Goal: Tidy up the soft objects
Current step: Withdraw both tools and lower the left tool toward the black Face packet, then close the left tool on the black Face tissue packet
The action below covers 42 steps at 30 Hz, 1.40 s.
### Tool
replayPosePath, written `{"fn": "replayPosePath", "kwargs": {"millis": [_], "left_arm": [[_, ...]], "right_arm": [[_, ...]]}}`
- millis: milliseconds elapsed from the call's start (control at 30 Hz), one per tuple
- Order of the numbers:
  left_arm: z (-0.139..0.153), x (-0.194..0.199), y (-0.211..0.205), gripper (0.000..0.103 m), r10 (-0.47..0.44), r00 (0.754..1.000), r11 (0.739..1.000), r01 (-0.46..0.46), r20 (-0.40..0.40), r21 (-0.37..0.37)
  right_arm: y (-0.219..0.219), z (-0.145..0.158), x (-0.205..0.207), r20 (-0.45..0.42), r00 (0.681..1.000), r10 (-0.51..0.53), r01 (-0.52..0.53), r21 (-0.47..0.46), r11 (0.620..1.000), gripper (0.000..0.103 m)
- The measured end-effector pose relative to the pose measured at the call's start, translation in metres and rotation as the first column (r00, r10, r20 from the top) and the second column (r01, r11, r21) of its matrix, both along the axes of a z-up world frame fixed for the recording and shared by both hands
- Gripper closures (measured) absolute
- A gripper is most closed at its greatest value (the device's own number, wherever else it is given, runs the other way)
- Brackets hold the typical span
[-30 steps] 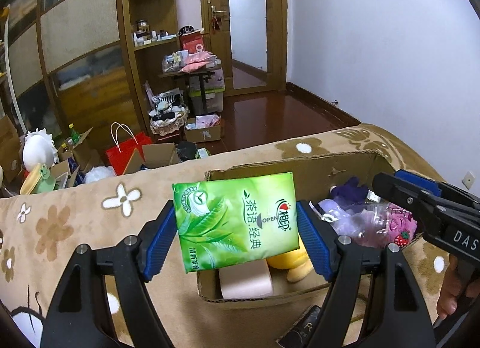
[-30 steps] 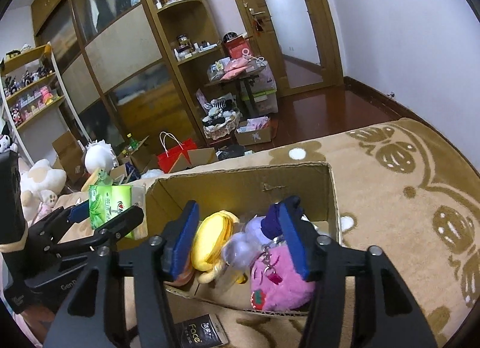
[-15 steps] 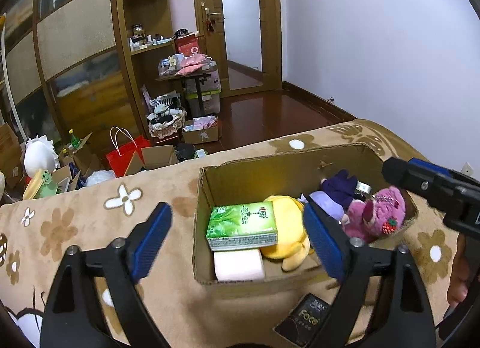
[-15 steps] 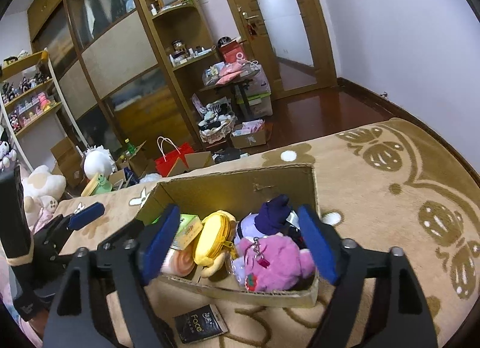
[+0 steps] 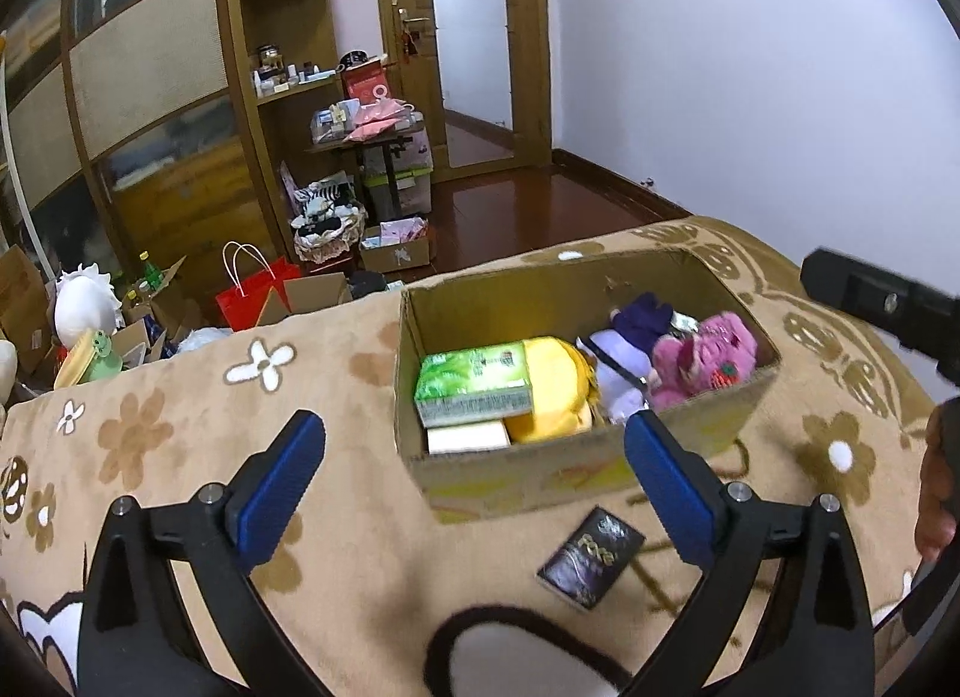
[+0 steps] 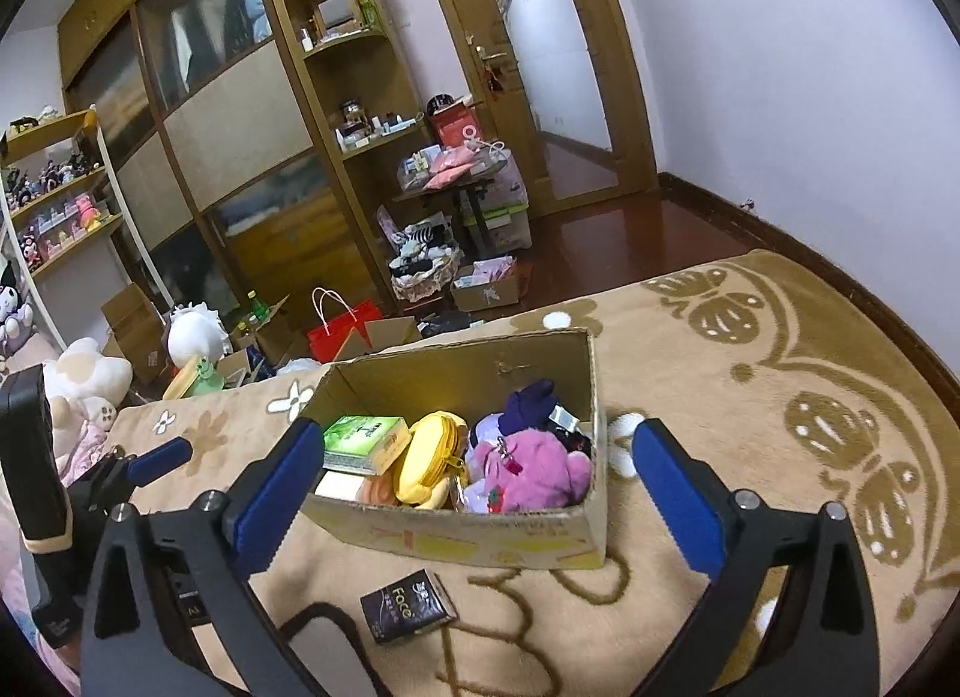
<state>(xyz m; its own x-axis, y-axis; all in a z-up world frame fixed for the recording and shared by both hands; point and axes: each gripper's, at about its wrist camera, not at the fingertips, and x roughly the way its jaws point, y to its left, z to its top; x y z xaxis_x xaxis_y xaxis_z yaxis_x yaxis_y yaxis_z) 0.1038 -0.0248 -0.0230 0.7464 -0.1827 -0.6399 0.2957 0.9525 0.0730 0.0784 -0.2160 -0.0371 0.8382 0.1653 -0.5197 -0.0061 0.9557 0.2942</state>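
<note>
An open cardboard box stands on the brown flowered blanket. In it lie a green tissue pack at the left, a yellow pouch, a purple plush and a pink plush. My left gripper is open and empty, in front of the box. My right gripper is open and empty, its jaws wide on either side of the box.
A small dark packet marked "Face" lies on the blanket in front of the box. Beyond the bed's far edge are a red bag, boxes, plush toys and wooden shelving.
My left gripper let go of the green tissue pack, which now lies in the box's left end. Both grippers opened wide and drew back from the box.
</note>
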Motion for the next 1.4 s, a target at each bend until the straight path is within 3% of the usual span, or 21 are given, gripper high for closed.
{"fn": "replayPosePath", "kwargs": {"millis": [367,633,1133,1200,1267,1400], "left_arm": [[-0.035,-0.002,-0.018,0.003,-0.091,0.984,0.994,0.098,-0.156,0.040],[-0.072,0.010,-0.035,0.003,-0.121,0.953,0.986,0.147,-0.279,0.074],[-0.132,0.020,-0.069,0.003,-0.177,0.895,0.953,0.260,-0.409,0.156],[-0.137,0.018,-0.075,0.007,-0.190,0.895,0.942,0.281,-0.403,0.181],[-0.142,0.016,-0.080,0.020,-0.195,0.892,0.932,0.298,-0.409,0.204],[-0.145,0.015,-0.082,0.039,-0.223,0.876,0.931,0.321,-0.428,0.173]], "right_arm": [[-0.007,0.009,-0.029,0.005,0.999,-0.034,0.034,-0.004,0.999,0.000],[-0.016,0.010,-0.034,-0.001,0.998,-0.063,0.063,0.005,0.998,0.000],[-0.021,0.000,-0.030,-0.038,0.996,-0.085,0.086,0.009,0.996,0.000],[-0.020,-0.002,-0.029,-0.044,0.995,-0.087,0.087,0.007,0.996,0.000],[-0.021,-0.004,-0.028,-0.049,0.995,-0.087,0.087,0.005,0.996,0.000],[-0.020,-0.006,-0.028,-0.058,0.995,-0.084,0.084,-0.003,0.996,0.000]]}}
